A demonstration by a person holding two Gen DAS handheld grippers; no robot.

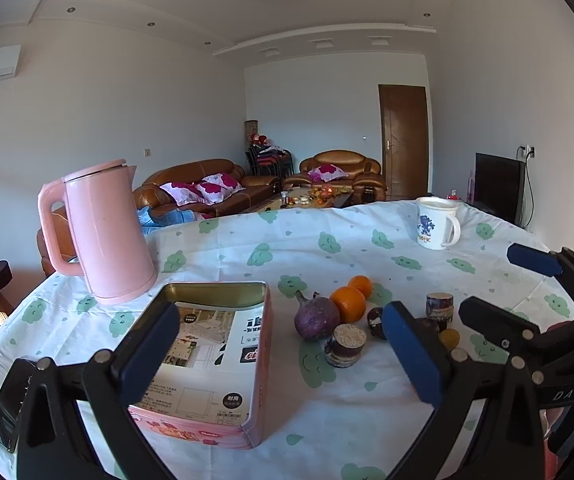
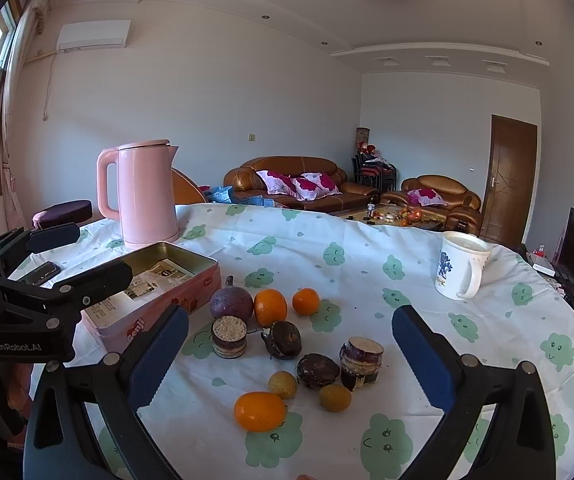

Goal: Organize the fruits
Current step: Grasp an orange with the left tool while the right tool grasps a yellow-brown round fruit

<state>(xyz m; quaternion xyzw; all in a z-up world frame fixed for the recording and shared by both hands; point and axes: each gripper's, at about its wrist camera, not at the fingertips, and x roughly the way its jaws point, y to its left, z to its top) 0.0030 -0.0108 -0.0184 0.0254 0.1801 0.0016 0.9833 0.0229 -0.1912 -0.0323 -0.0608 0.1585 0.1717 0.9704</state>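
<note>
Three oranges [image 2: 270,307] beside open tin [image 2: 175,276]

Tin [image 2: 155,280] left of fruits [image 2: 283,344], kettle [image 2: 145,196] behind tin, mug [image 2: 461,270] far right

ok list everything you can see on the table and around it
oranges: three, orange, one nearest, two by the purple fruit
purple fruit: one, beside the tin
sugarcane pieces: two, purple-skinned, upright
dark round fruits: two, brown, mid-cluster
small yellow fruits: two, near front
tin: one, pink, open, printed paper inside
kettle: one, pink, behind tin
mug: one, white with blue print, far right
phone: one, black, left of tin
tablecloth: white, green prints
sofas: brown, background
left gripper: open
right gripper: open
</note>
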